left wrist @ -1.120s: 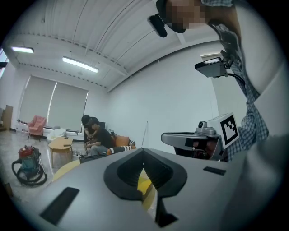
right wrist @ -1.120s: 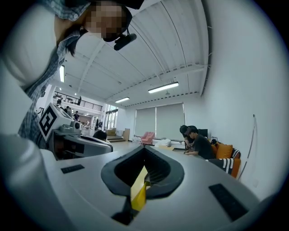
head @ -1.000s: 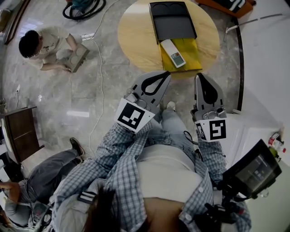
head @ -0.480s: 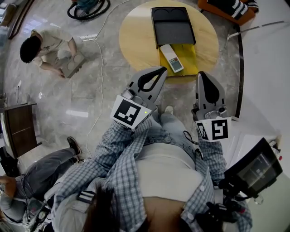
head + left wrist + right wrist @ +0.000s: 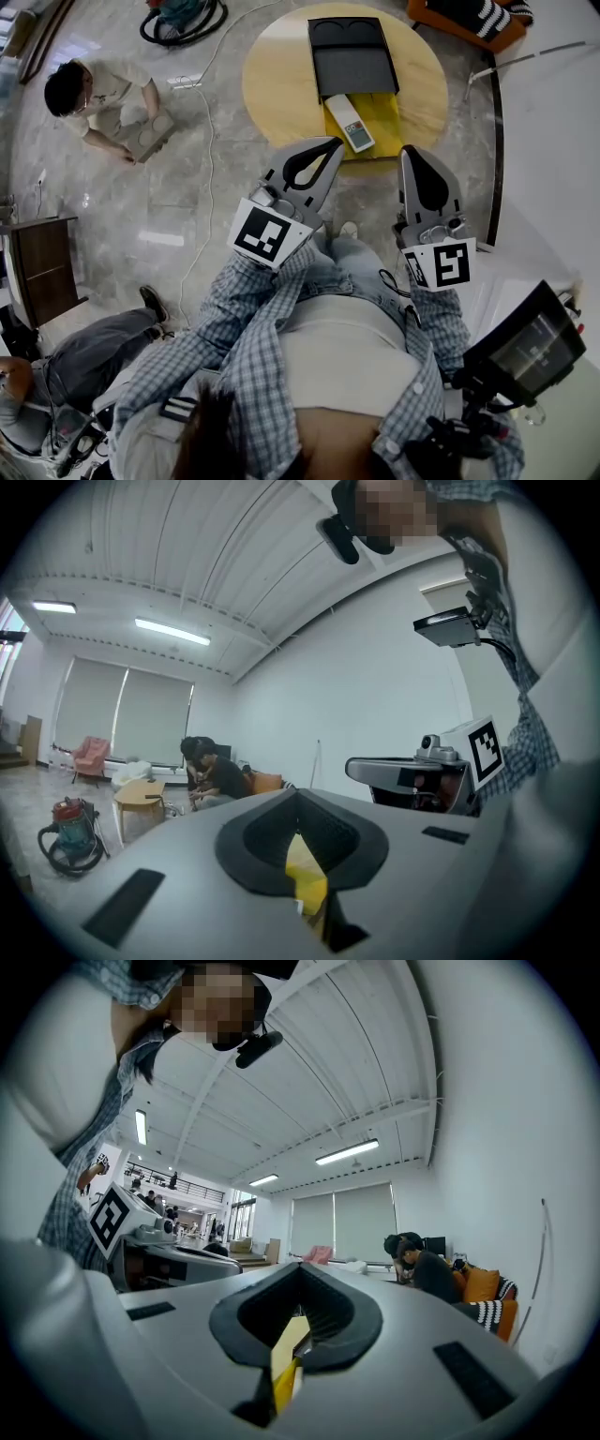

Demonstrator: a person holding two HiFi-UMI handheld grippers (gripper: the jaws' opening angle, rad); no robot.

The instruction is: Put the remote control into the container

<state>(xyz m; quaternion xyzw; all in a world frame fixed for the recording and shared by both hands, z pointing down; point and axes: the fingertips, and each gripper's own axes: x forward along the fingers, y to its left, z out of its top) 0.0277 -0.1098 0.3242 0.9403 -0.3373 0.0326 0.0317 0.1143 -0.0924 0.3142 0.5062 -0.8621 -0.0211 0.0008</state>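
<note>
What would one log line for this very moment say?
stage: before pickup | left gripper: shut, empty | right gripper: shut, empty | remote control: on yellow sheet, outside black container | round table: bears all

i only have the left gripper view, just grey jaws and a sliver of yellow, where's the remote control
Observer: In the head view the remote control lies on a yellow sheet on the round table.
Operator: and where does it have to go
Observer: The black container sits just beyond it on the same table. It looks empty, and the remote's far end is at its near edge.
Operator: other side holding anything
Observer: No. The right hand-held gripper is shut with nothing in it, held in the air on the near side of the table.
</note>
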